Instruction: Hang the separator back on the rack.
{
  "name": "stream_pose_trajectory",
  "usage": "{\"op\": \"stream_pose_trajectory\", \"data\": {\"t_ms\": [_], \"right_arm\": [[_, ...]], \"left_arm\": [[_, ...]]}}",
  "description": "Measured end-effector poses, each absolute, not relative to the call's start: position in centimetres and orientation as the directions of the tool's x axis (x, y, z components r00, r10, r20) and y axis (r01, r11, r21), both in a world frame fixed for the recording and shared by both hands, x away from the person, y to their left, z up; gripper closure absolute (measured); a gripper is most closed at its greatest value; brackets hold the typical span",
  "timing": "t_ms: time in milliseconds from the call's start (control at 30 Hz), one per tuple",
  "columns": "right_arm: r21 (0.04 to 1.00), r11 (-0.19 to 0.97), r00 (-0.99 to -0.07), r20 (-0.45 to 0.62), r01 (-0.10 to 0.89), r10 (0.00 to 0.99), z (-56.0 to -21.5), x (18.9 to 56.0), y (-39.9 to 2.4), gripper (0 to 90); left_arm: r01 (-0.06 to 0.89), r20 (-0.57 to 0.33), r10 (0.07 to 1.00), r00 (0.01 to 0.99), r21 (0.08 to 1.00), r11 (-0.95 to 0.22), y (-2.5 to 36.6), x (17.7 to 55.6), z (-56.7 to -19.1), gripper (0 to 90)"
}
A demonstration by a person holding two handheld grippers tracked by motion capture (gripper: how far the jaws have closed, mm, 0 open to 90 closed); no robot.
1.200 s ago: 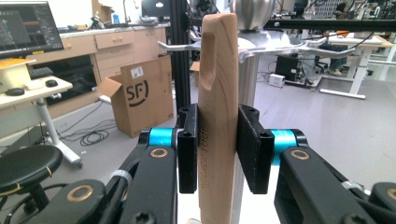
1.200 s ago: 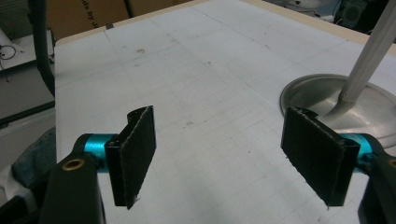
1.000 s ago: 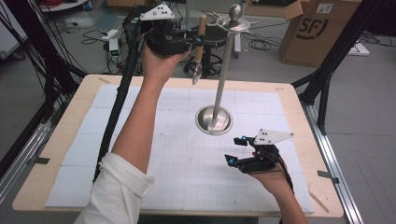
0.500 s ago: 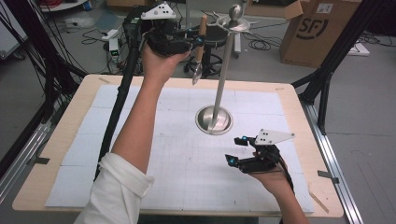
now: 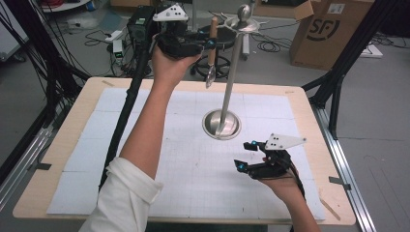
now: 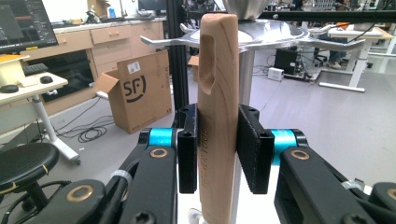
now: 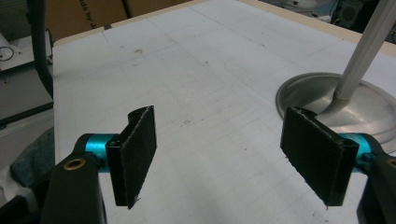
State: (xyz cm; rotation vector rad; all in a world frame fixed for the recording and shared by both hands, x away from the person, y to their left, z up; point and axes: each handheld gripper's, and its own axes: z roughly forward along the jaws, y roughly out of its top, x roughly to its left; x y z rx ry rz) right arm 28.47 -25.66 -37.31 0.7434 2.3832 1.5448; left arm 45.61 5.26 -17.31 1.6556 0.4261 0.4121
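The wooden handle [image 6: 218, 116] stands upright between my left gripper's [image 6: 218, 148] black pads, which press on it from both sides; faint stamped letters run down the wood, too blurred for me to read in full. In the high view I hold the left gripper [image 5: 186, 43] at the upper middle of the frame, the handle [image 5: 212, 36] pointing up and its metal spoon end [image 5: 210, 77] hanging below, just beside the top of the steel stand [image 5: 231, 82]. The stand's hooked arms [image 6: 168, 41] spread right behind the handle. Its round base [image 5: 222, 124] sits on the white mat [image 5: 183, 164] at the centre.

My right gripper [image 5: 249, 157] hovers low over the mat at lower right, jaws apart with nothing between them.

A cardboard box [image 5: 331, 31] at upper right reads "SF".
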Motion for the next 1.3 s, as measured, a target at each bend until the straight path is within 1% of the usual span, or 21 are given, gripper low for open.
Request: {"op": "stream_pose_trajectory", "data": {"t_ms": [267, 400, 533, 800, 1100, 1200, 1267, 1300], "right_arm": [[0.897, 0.325, -0.852, 0.099, 0.301, 0.514, -37.3, 28.4, -25.5, 26.0], [0.898, 0.324, -0.852, 0.096, 0.298, 0.515, -37.3, 28.4, -25.6, 26.1], [0.897, 0.324, -0.853, 0.100, 0.300, 0.513, -37.3, 28.5, -25.6, 26.0], [0.897, 0.317, -0.848, 0.108, 0.308, 0.519, -37.3, 28.6, -25.8, 26.0], [0.902, 0.314, -0.850, 0.101, 0.298, 0.517, -37.2, 28.5, -25.9, 26.1], [0.900, 0.316, -0.850, 0.104, 0.301, 0.516, -37.2, 28.4, -25.9, 26.0], [0.900, 0.317, -0.851, 0.103, 0.301, 0.516, -37.2, 28.4, -25.9, 26.0], [0.900, 0.317, -0.851, 0.103, 0.300, 0.515, -37.2, 28.4, -25.9, 26.0]], "left_arm": [[0.048, 0.023, 0.516, 0.856, 0.991, -0.123, 5.2, 45.5, -17.3, 71.0], [0.059, 0.039, 0.549, 0.835, 0.985, -0.161, 5.4, 45.7, -17.2, 71.0], [0.067, 0.035, 0.561, 0.827, 0.985, -0.161, 5.6, 46.2, -17.1, 71.1], [0.058, 0.050, 0.556, 0.830, 0.983, -0.176, 4.7, 46.4, -16.9, 71.0], [0.086, 0.011, 0.547, 0.837, 0.985, -0.151, 4.4, 46.4, -17.1, 70.7], [0.094, 0.000, 0.540, 0.842, 0.985, -0.147, 4.6, 46.5, -17.2, 69.7], [0.101, -0.011, 0.542, 0.840, 0.985, -0.137, 4.6, 46.5, -17.3, 64.7], [0.101, -0.008, 0.543, 0.840, 0.985, -0.141, 4.6, 46.5, -17.3, 64.2]]}}
